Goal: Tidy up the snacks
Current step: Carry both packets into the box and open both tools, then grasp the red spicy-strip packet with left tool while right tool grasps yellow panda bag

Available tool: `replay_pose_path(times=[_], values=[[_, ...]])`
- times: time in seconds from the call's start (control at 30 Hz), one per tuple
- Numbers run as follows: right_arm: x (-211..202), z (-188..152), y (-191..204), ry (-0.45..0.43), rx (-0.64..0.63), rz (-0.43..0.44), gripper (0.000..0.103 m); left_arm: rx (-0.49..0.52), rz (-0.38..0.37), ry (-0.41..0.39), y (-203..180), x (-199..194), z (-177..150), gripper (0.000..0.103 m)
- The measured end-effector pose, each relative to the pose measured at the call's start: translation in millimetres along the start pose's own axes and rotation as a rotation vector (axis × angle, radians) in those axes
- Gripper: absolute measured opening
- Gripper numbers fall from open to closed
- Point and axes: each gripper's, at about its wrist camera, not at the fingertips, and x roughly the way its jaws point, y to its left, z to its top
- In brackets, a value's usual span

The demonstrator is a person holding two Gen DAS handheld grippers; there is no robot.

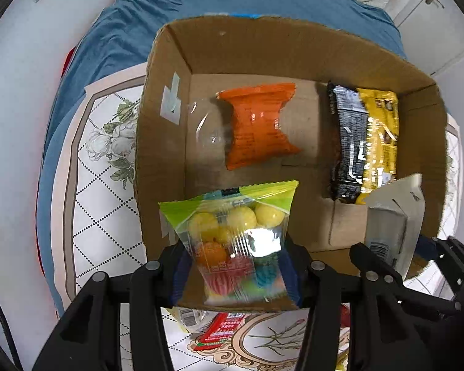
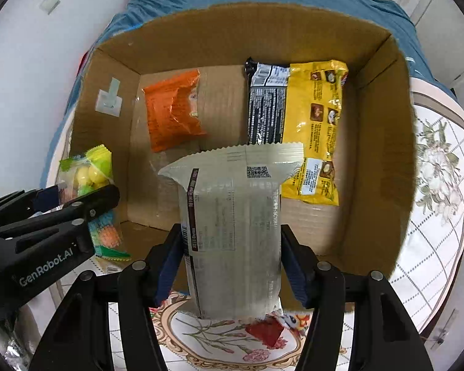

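Snacks go in now: my left gripper point(image 1: 236, 266) clamps the candy bag point(image 1: 235, 241), my right gripper point(image 2: 232, 266) clamps the white packet point(image 2: 232, 232), both at the cardboard box point(image 2: 263, 34)'s near edge, needing release inside.

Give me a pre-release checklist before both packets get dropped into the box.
1. Left tongs shut on candy bag: ok.
2. Right tongs shut on white packet: ok.
3. Both packets over the cardboard box opening: ok.
4. Bare floor between orange packet and yellow-black packet: ok.
5. Height above the floor: cannot tell.
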Motion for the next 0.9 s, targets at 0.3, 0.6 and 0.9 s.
replay_pose_path(times=[0.3,0.6,0.9], values=[[12,-1,-11,0.003,0.016,-0.04,0.099,-0.034,-0.014,-0.062,5,-3,-2,0.079],[-19,-26,-21,-0.147,0.022,-0.106,0.1,-0.009,0.019,-0.167,-4,-31,-20,0.089],[-69,-68,-32,-0.293,0.067,-0.127,0.101,-0.018,0.022,-0.293,-11,-78,-67,0.089]])
